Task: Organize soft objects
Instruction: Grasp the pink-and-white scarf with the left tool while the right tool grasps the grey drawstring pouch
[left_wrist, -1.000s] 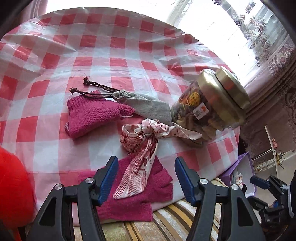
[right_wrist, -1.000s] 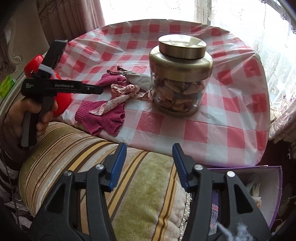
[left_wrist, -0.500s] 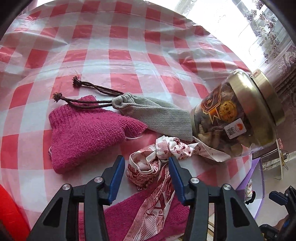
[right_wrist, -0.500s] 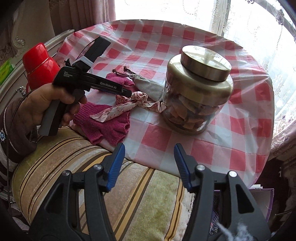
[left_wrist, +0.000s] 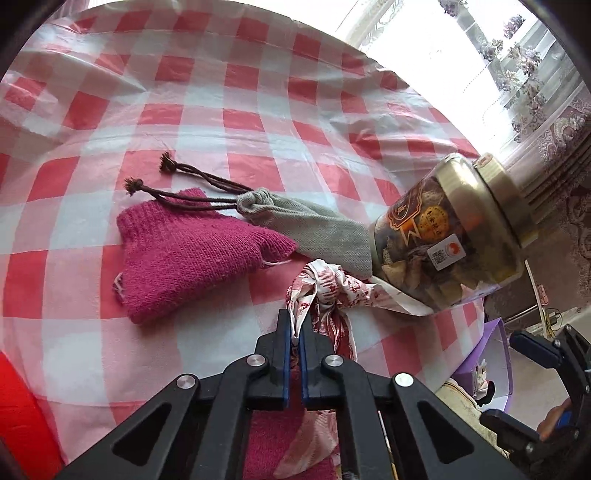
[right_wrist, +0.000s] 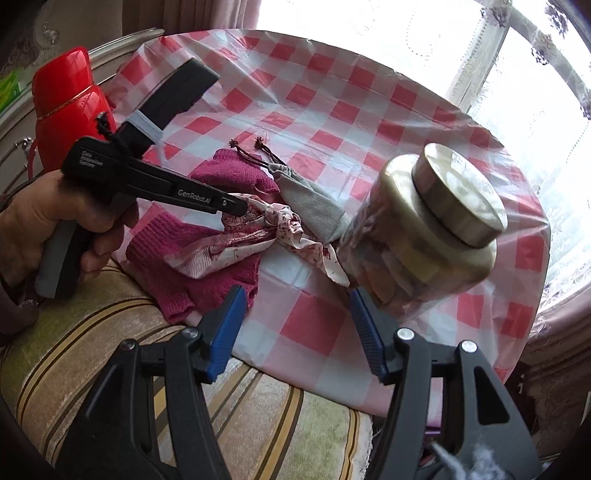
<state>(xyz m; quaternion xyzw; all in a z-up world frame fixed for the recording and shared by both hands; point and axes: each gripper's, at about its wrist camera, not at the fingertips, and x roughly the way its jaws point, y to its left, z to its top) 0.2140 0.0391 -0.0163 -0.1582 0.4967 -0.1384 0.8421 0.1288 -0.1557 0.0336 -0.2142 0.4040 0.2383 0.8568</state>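
My left gripper (left_wrist: 294, 328) is shut on a knotted red-and-white patterned scarf (left_wrist: 325, 291) on the checked tablecloth; it also shows in the right wrist view (right_wrist: 236, 205), pinching the scarf (right_wrist: 258, 236). One scarf end runs under a glass jar (left_wrist: 447, 240). A magenta knit glove (left_wrist: 184, 254) lies left of the scarf, and a second magenta glove (right_wrist: 199, 269) lies under it at the table's near edge. A grey drawstring pouch (left_wrist: 314, 229) lies between glove and jar. My right gripper (right_wrist: 297, 325) is open and empty above the near table edge.
The gold-lidded jar (right_wrist: 424, 236) stands on the right of the round table (right_wrist: 332, 110). A red thermos (right_wrist: 66, 107) stands at the left. A striped cushion (right_wrist: 184, 398) lies below the table edge. A purple box (left_wrist: 495, 362) sits low at the right.
My left gripper moved forward over the scarf and closed on it. My right gripper moved closer to the table and stayed open.
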